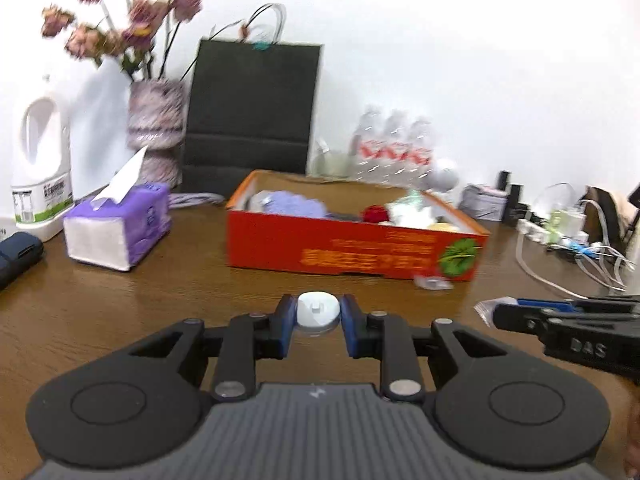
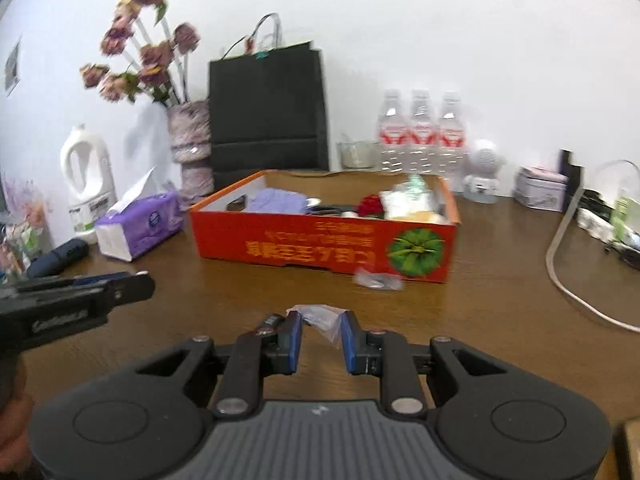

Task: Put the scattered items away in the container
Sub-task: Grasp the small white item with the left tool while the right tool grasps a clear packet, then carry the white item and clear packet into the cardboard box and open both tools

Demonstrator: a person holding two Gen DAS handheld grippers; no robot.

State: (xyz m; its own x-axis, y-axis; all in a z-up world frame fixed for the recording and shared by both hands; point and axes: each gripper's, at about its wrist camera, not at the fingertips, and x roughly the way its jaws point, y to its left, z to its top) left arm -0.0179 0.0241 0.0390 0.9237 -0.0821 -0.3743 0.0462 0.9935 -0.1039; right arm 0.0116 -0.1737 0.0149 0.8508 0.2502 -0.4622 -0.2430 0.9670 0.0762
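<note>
My left gripper (image 1: 318, 301) is shut on a small white round cap-like piece (image 1: 318, 314), held above the wooden table (image 1: 160, 312). In the right wrist view my right gripper (image 2: 322, 317) is shut on a crumpled clear plastic packet (image 2: 326, 327). Each gripper shows at the edge of the other's view, the right gripper (image 1: 498, 314) and the left gripper (image 2: 146, 286). Ahead stands the red cardboard box (image 1: 344, 250) (image 2: 320, 250), open on top, with purple cloth, a red thing and white packets inside. Another small clear packet (image 2: 378, 281) (image 1: 432, 282) lies on the table at the box's front right corner.
A purple tissue pack (image 1: 120, 232), a white detergent bottle (image 1: 40, 168) and a dark case (image 1: 18, 256) stand left of the box. Behind are a flower vase (image 1: 158, 128), a black paper bag (image 1: 252, 112) and water bottles (image 2: 420, 136). A power strip with cables (image 1: 576, 248) lies right.
</note>
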